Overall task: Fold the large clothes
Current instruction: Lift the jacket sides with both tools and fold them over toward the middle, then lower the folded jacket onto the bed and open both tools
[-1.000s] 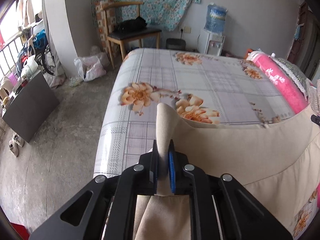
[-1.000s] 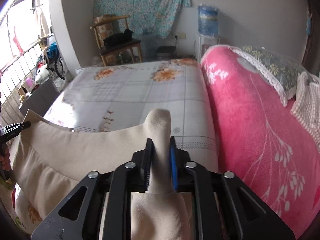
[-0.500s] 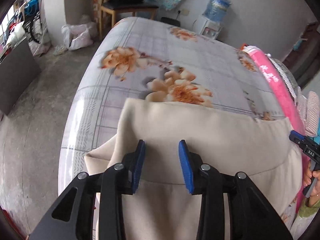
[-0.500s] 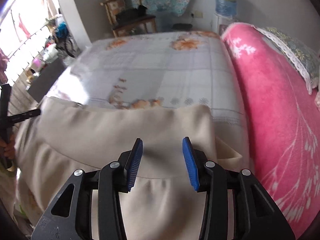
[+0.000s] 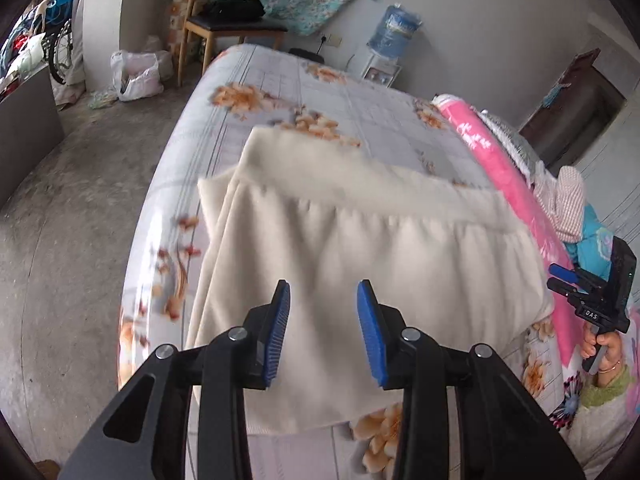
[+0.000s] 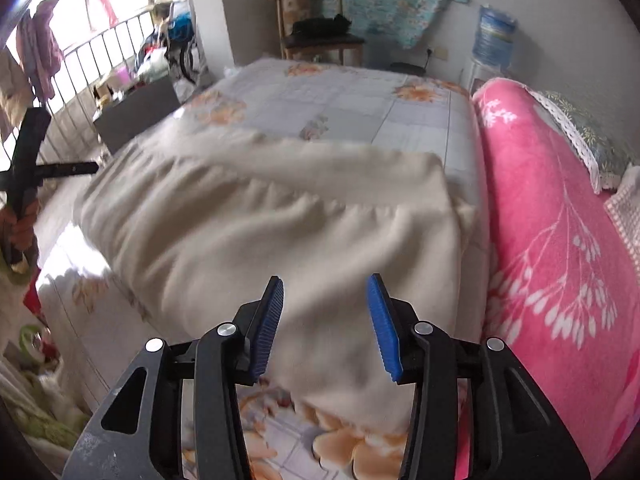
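Note:
A large cream garment (image 5: pixel 360 248) lies folded across the floral bed sheet (image 5: pixel 320 96), its thick hem band at the far side. My left gripper (image 5: pixel 323 292) hovers above its near part, open, with nothing between the blue pads. In the right wrist view the same cream garment (image 6: pixel 288 220) spreads over the bed, and my right gripper (image 6: pixel 326 288) stands above its near right part with jaws opening and empty. The right gripper (image 5: pixel 588 296) also shows at the right edge of the left wrist view, held in a hand.
A pink blanket (image 6: pixel 560 220) runs along the bed's right side with a pillow (image 6: pixel 580 120) beyond. A wooden chair (image 5: pixel 224 28), a water dispenser (image 5: pixel 392 36) and a plastic bag (image 5: pixel 136 76) stand past the bed. Bare concrete floor (image 5: pixel 72 240) lies to the left.
Both grippers let go of the cream cloth they pinched and opened. They pulled back toward the near edge, and the garment's far edge now lies flat on the bed.

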A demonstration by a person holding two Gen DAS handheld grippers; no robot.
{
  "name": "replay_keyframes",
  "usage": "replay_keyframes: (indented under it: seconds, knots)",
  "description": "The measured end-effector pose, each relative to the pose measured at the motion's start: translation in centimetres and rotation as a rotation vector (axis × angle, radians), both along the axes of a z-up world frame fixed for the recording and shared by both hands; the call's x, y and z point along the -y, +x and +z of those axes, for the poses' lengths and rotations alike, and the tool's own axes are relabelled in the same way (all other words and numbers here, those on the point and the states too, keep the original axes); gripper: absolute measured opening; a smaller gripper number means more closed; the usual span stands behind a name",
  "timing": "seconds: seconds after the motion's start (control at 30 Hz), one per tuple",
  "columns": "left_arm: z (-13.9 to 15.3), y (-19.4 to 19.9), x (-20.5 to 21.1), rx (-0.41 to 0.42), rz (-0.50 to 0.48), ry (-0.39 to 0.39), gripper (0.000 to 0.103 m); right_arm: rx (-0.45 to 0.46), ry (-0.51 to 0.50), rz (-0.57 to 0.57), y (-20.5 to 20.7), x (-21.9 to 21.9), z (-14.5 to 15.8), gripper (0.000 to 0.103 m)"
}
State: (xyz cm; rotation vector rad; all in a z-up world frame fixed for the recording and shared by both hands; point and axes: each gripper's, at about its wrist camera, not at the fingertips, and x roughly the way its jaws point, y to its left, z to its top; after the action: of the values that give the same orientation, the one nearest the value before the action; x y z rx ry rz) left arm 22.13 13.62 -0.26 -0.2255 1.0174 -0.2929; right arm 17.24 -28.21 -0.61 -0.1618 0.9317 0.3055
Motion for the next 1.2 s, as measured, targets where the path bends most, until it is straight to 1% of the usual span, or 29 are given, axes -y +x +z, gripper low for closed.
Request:
replay_keyframes:
  seconds: [0.07,0.1,0.13,0.17,0.2,0.27,0.33,0.37,0.43,0.47,0.5,0.53,0.6,0.67,0.73,0.77,0.8,0.83,0.87,0.9,0.93,0.97,1.0,1.03,1.1,1.13,1.2]
  knots:
    - [-2.4,-0.6,-0.9,-0.049,0.053,0.054,0.034,-0.065,-0.096,-0.033,-0.4,1.1,-2.8,0.042]
    - [-2.9,-0.8,-1.6,-0.043,0.073,0.044,0.034,-0.073,-0.104,-0.047,-0.8,1.8,-3.5,0.042]
    - [-2.9,-1.1,-2.2,-0.033,0.085,0.021,0.034,-0.073,-0.067,-0.059,-1.1,2.6,-3.3,0.042]
    - [-2.7,-1.3,-2.7,-0.033,0.105,0.027,0.034,-0.078,-0.051,-0.079,-1.3,3.0,-2.7,0.042]
    - [-2.4,-1.4,-3.0,-0.027,0.116,0.04,0.034,-0.073,-0.065,-0.086,-1.5,3.0,-2.1,0.042]
    - [-2.1,-2.0,-3.2,-0.007,0.115,0.046,0.034,-0.051,-0.145,-0.066,-2.1,2.0,-1.7,0.042]
    - [-1.7,-2.6,-3.1,0.012,0.11,0.06,0.034,-0.061,-0.244,-0.049,-2.5,1.2,-3.0,0.043]
    - [-1.5,-3.0,-2.9,0.027,0.111,0.068,0.034,-0.059,-0.246,-0.051,-2.6,1.3,-3.5,0.043]
    - [-0.6,-3.7,-2.5,0.058,0.107,0.075,0.034,-0.068,-0.221,-0.095,-2.6,1.7,-2.9,0.043]
    - [0.1,-4.1,-2.2,0.082,0.096,0.064,0.034,-0.06,-0.217,-0.126,-2.7,1.6,-2.0,0.042]
    - [0.7,-4.6,-1.7,0.112,0.079,0.056,0.034,-0.028,-0.217,-0.143,-3.0,1.3,-0.9,0.041]
    - [1.2,-5.0,-1.0,0.136,0.059,0.052,0.034,0.018,-0.191,-0.142,-3.4,0.7,0.4,0.041]
    - [1.5,-5.0,0.8,0.154,0.013,0.053,0.034,0.088,-0.081,-0.109,-3.6,-1.0,2.7,0.041]
    - [1.2,-4.3,3.1,0.146,-0.018,0.07,0.034,0.133,0.021,-0.069,-3.2,-3.8,3.7,0.041]
    - [0.3,-3.3,5.4,0.134,-0.039,0.105,0.034,0.126,0.09,-0.004,-1.7,-7.1,2.9,0.041]
    - [-0.3,-2.9,6.2,0.125,-0.035,0.127,0.034,0.118,0.094,0.028,-1.1,-9.0,2.1,0.036]
    - [-1.1,-2.4,6.8,0.113,-0.025,0.164,0.034,0.099,0.092,0.063,-0.5,-10.8,1.0,0.029]
    - [-2.0,-2.0,7.1,0.096,-0.006,0.209,0.034,0.077,0.082,0.087,0.1,-12.2,-0.1,0.026]
    - [-2.6,-1.8,6.9,0.086,0.013,0.227,0.034,0.051,0.061,0.091,0.7,-13.1,-1.4,0.022]
    - [-2.7,-2.0,6.4,0.099,0.022,0.197,0.034,0.012,0.033,0.083,1.3,-13.6,-3.0,0.022]
    - [-2.7,-2.0,5.8,0.093,0.03,0.183,0.034,-0.026,0.012,0.067,1.9,-13.6,-4.3,0.021]
    - [-2.7,-2.1,5.3,0.086,0.042,0.19,0.034,-0.02,0.04,0.058,1.7,-13.1,-4.2,0.021]
    - [-2.6,-2.3,4.7,0.08,0.048,0.184,0.034,-0.048,0.05,0.035,1.8,-12.6,-3.8,0.016]
    - [-2.4,-2.5,4.1,0.084,0.052,0.161,0.034,-0.057,0.049,0.002,1.7,-12.3,-3.0,0.014]
    - [-1.9,-2.8,3.1,0.098,0.066,0.126,0.034,-0.015,0.089,0.013,1.2,-12.3,-1.0,0.014]
    - [-1.9,-2.7,2.7,0.1,0.077,0.122,0.034,0.008,0.119,0.025,1.1,-12.5,0.0,0.014]
    - [-2.2,-2.2,2.2,0.087,0.107,0.125,0.034,0.057,0.133,0.018,1.6,-13.4,1.3,0.014]
